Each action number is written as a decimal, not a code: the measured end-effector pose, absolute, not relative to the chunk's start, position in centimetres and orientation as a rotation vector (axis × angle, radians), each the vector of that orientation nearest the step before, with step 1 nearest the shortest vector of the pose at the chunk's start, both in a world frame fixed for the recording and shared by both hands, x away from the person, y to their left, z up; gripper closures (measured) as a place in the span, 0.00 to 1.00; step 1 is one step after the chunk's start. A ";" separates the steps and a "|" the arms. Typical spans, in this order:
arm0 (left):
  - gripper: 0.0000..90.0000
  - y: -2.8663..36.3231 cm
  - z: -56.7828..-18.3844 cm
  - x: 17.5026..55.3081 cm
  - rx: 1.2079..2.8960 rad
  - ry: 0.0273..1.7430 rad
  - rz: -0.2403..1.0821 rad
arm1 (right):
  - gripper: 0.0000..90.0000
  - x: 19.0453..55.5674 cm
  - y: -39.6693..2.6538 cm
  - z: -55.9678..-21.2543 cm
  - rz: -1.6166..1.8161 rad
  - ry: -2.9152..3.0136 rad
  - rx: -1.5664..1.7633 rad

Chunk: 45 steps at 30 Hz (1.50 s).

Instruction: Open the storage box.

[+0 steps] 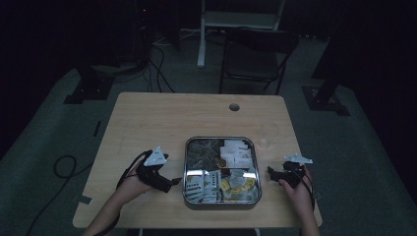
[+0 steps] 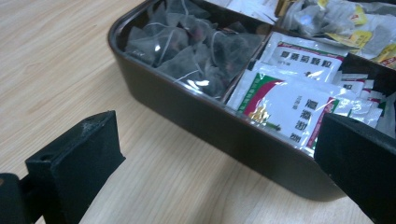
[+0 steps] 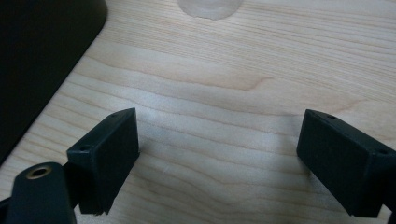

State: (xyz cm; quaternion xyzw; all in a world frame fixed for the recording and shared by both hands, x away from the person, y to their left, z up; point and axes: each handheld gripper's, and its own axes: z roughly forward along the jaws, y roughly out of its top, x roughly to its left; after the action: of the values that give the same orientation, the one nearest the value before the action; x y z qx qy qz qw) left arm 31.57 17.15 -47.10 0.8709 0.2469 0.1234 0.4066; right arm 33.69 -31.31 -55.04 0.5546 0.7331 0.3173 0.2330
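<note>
both jaws pairs spread apart, empty, tray (image 1: 186, 167) labels too dim to read

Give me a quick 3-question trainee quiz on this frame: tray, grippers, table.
1. True or false: the left gripper holds a sachet from the tray.
2. In the left gripper view, which compartment lies nearest the tray's outer corner? A) dark mesh tea bags B) white printed sachets C) yellow-tagged bags
3. Fill in: in the high view, the right gripper sits on the tray's ____ side, over bare table.

Key: 1 false, both jaws stand wide apart with nothing between them. 2 A. 3 right.
</note>
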 end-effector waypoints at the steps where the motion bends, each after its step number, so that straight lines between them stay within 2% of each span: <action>1: 0.01 16.9 -47.1 31.6 2.192 0.617 0.304 | 0.14 33.7 -31.3 -55.0 0.871 2.014 1.523; 21: 0.01 12.4 -46.7 32.5 2.206 0.475 0.258 | 0.14 33.7 -31.3 -55.0 0.872 2.014 1.523; 45: 0.01 8.7 -47.2 33.4 2.213 0.413 0.214 | 0.14 33.7 -31.3 -55.0 0.872 2.014 1.523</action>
State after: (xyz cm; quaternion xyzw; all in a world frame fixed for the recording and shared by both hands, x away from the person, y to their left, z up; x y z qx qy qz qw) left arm 33.39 8.66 -47.17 0.8854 0.1651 0.0855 0.4260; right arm 33.69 -31.31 -55.04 0.5545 0.7331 0.3175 0.2329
